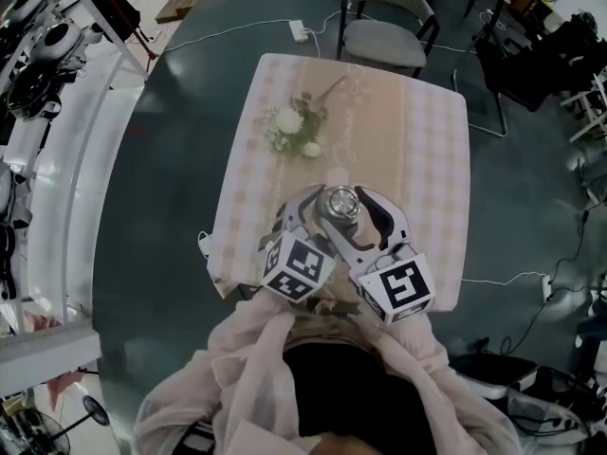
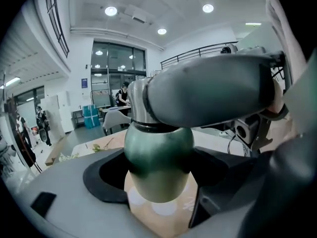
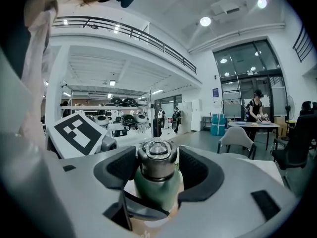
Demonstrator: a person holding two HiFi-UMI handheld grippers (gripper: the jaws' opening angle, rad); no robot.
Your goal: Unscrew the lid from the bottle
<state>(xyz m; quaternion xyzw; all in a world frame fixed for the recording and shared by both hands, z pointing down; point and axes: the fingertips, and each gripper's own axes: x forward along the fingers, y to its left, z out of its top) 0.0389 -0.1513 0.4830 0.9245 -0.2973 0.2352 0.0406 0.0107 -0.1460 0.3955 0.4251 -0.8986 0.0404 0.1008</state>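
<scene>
Potentially, the right tool (image 3: 157, 175) could close off-centre and skid off the smooth steel lid (image 3: 157, 162), or the green bottle (image 2: 158, 157) could spin along if the left tool (image 2: 159, 182) holds weakly. Right tool: spread wide, pads either side of the lid, not touching. Left tool: pinching the bottle's body, which stands on the counter (image 1: 417, 140) beneath both tools.
</scene>
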